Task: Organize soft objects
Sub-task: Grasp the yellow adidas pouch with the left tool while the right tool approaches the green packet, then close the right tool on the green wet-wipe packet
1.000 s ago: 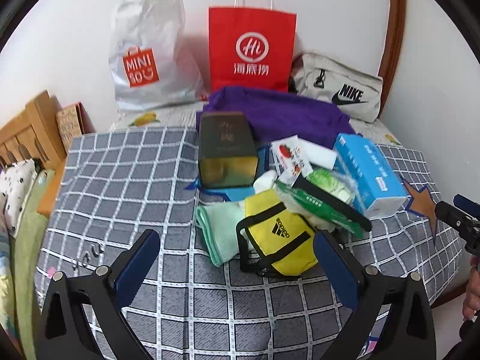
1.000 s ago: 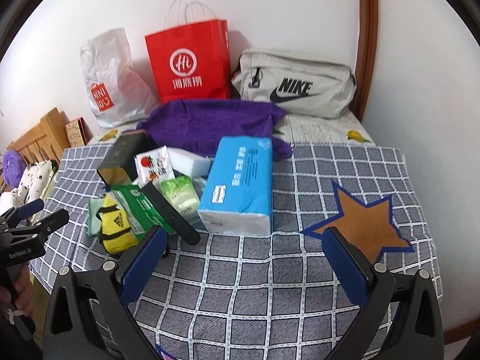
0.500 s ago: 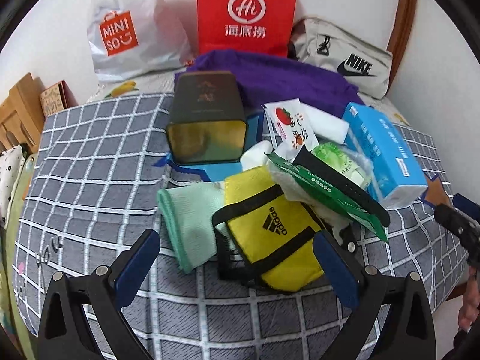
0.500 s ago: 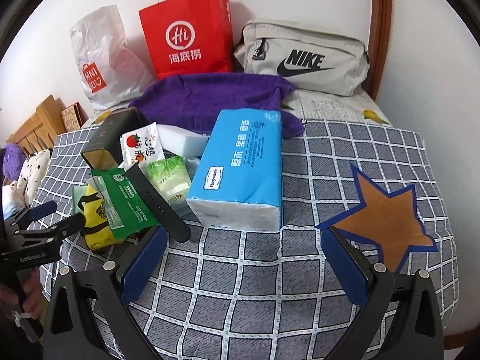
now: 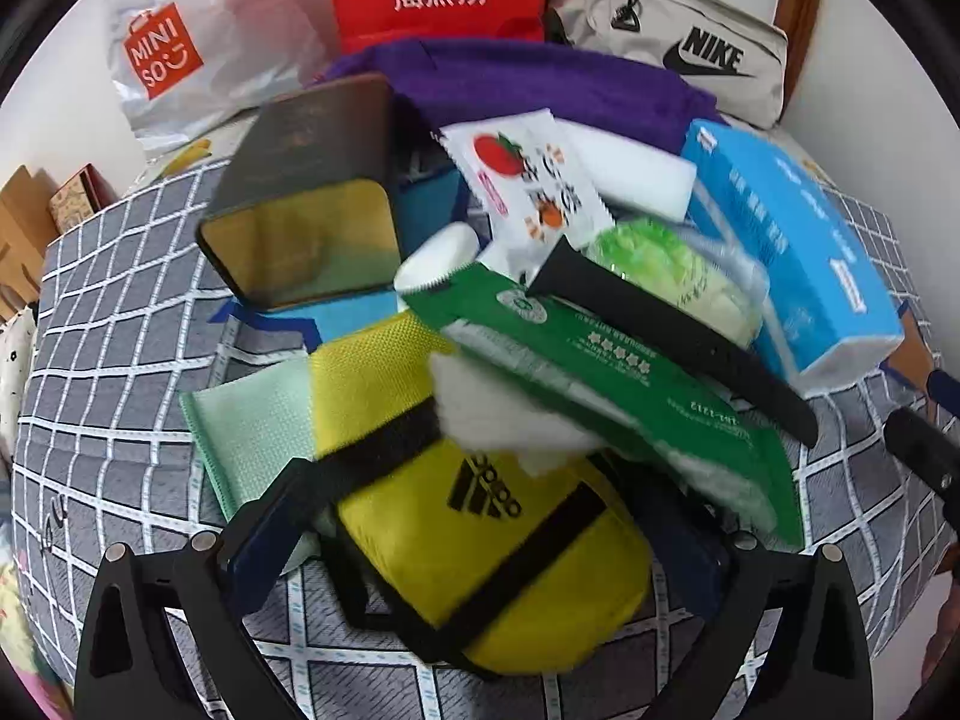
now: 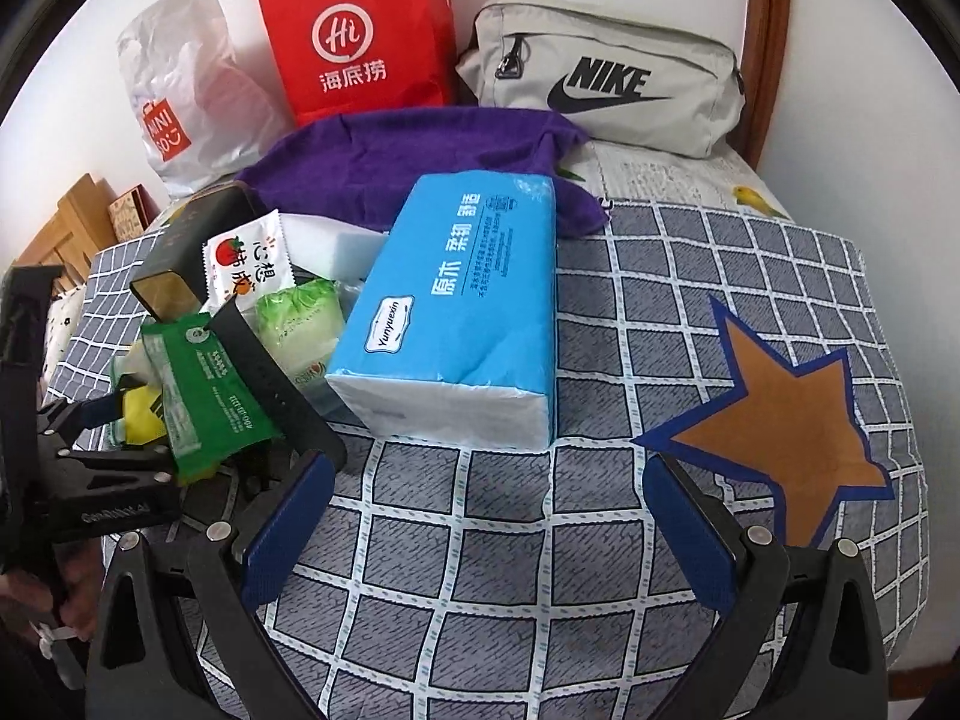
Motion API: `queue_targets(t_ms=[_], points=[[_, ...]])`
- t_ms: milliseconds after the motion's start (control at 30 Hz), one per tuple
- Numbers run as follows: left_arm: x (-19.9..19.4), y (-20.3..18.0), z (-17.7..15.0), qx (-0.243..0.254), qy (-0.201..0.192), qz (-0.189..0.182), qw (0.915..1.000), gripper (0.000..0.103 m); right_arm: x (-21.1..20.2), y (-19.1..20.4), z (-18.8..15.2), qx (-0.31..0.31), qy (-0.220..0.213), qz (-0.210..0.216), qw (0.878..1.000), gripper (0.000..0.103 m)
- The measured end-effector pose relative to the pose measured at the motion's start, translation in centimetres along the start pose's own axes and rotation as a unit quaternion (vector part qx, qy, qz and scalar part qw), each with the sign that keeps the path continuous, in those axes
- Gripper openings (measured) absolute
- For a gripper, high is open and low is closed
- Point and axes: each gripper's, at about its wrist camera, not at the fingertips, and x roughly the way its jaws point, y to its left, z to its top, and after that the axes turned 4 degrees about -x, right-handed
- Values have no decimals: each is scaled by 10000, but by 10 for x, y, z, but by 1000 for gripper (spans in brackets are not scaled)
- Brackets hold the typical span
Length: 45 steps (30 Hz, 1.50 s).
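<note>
Left gripper (image 5: 480,546) spread wide astride the yellow Adidas pouch (image 5: 480,540) at 6 o'clock of the pile; right gripper (image 6: 486,516) wide, empty, over checked bedding (image 6: 540,570), blue tissue pack (image 6: 462,312) at 12 o'clock

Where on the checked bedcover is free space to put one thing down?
Free: the grey checked bedcover between the blue tissue pack and the brown star patch. Crowded: left of the pack, around the yellow pouch.
</note>
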Motion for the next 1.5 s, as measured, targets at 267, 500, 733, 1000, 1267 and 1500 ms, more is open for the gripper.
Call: queue_targets(t_ms=[267,500,733,1000,1267,1500], points=[[-28,22,-19,261,-178,21,9995,77,2,3,-1,-38,28,-4,10000,102],[-28,53,-23,100,-215,-177,9996,77,-1,15,1,-150,-18,145,9998,102],[-15,50,-27,114,-448,-119,9989,84,-2,24,0,-298,-34,178,9994,102],[-17,51,-32,110,-644,-149,9978,86,10,30,3,-301,140,258,9991,102],[-25,66,-26,-313,-274,-464,9981,86,12,38,4,-419,176,239,9987,102],[-16,57,-18,-205,-239,-30,9995,84,18,42,6,-456,252,294,9982,102]])
